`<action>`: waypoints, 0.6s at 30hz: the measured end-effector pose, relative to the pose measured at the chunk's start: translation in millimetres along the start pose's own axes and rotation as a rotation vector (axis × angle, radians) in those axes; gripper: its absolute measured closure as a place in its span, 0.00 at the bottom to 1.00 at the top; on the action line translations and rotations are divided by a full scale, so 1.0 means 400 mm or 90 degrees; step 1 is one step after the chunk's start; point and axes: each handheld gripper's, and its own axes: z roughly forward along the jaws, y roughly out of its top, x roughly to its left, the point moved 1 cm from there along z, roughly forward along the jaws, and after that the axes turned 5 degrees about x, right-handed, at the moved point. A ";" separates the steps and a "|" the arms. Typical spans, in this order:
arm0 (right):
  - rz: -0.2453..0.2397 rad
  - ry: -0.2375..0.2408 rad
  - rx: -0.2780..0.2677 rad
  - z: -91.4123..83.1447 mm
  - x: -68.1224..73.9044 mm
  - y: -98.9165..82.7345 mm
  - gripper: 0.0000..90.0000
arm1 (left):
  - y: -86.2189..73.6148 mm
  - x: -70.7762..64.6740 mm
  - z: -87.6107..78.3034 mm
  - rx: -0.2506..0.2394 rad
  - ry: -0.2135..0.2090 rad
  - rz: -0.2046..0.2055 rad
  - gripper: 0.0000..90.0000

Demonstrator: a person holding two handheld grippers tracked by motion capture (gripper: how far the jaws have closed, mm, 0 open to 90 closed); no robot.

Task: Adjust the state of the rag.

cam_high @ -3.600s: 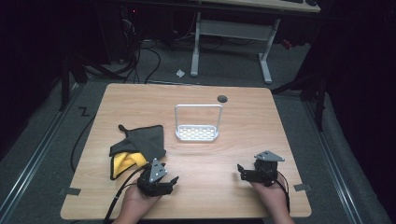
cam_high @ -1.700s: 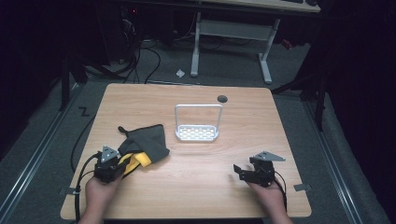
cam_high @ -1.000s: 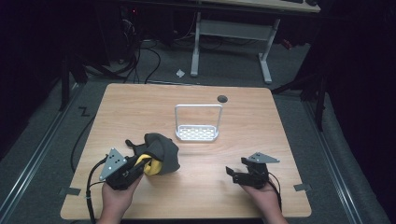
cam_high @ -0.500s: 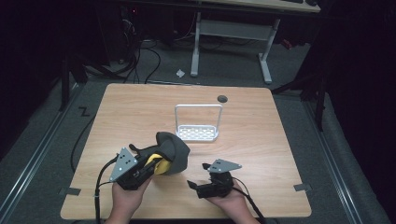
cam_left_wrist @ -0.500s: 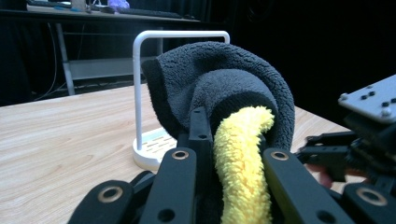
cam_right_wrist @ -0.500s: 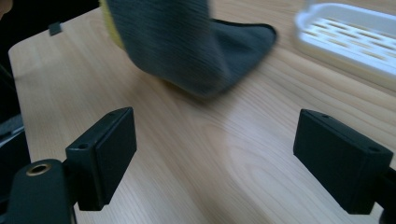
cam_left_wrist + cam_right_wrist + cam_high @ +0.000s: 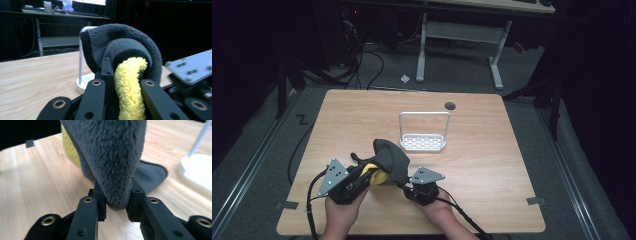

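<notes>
A dark grey cloth (image 7: 391, 157) with a yellow inner side is bunched up and lifted off the wooden table (image 7: 492, 165) near its front edge. My left gripper (image 7: 371, 176) is shut on it; in the left gripper view a yellow fold (image 7: 130, 82) is squeezed between the jaws under the grey hump (image 7: 125, 45). My right gripper (image 7: 407, 184) sits just right of the cloth. Its jaws have just been closing, and in the right gripper view (image 7: 116, 195) the pads pinch a hanging grey corner (image 7: 110, 157).
A white wire rack (image 7: 424, 142) with a perforated base stands at mid-table behind the cloth, close to both grippers, with its base (image 7: 200, 167) at the right in the right gripper view. A small black grommet (image 7: 450, 105) lies near the far edge. Cables trail off the front.
My right gripper has slid left across the table to the cloth and closed on its hanging corner. The left gripper has kept its hold, with the cloth shifted slightly right.
</notes>
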 end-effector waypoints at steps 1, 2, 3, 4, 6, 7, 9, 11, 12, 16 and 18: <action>-0.003 -0.007 -0.003 -0.007 -0.002 0.001 0.84 | -0.001 0.005 -0.002 0.000 0.004 0.000 0.90; -0.002 -0.014 -0.008 -0.024 -0.008 0.003 0.84 | -0.001 0.008 -0.004 0.000 0.007 0.001 0.90; 0.003 -0.016 -0.016 -0.039 -0.015 0.002 0.84 | -0.002 0.011 -0.004 0.000 0.011 0.000 0.90; 0.005 -0.024 -0.022 -0.056 -0.023 0.000 0.83 | -0.004 0.013 -0.004 0.002 0.013 0.002 0.90; 0.013 -0.035 -0.035 -0.092 -0.042 -0.003 0.83 | -0.011 0.017 0.001 0.011 0.019 0.004 0.90; 0.017 -0.042 -0.045 -0.109 -0.052 -0.004 0.83 | -0.015 0.019 0.004 0.015 0.019 0.004 0.90; 0.023 -0.055 -0.057 -0.142 -0.070 -0.004 0.82 | -0.027 0.020 0.016 0.029 0.019 0.004 0.90; 0.031 -0.072 -0.072 -0.172 -0.087 -0.003 0.80 | -0.035 0.019 0.024 0.042 0.023 0.015 0.90; 0.034 -0.077 -0.078 -0.182 -0.094 -0.004 0.79 | -0.040 0.018 0.028 0.047 0.023 0.016 0.90; 0.053 -0.104 -0.098 -0.224 -0.126 -0.008 0.78 | -0.046 0.010 0.037 0.059 0.021 0.026 0.90; 0.059 -0.109 -0.114 -0.249 -0.138 -0.001 0.78 | -0.046 0.005 0.038 0.060 0.015 0.027 0.90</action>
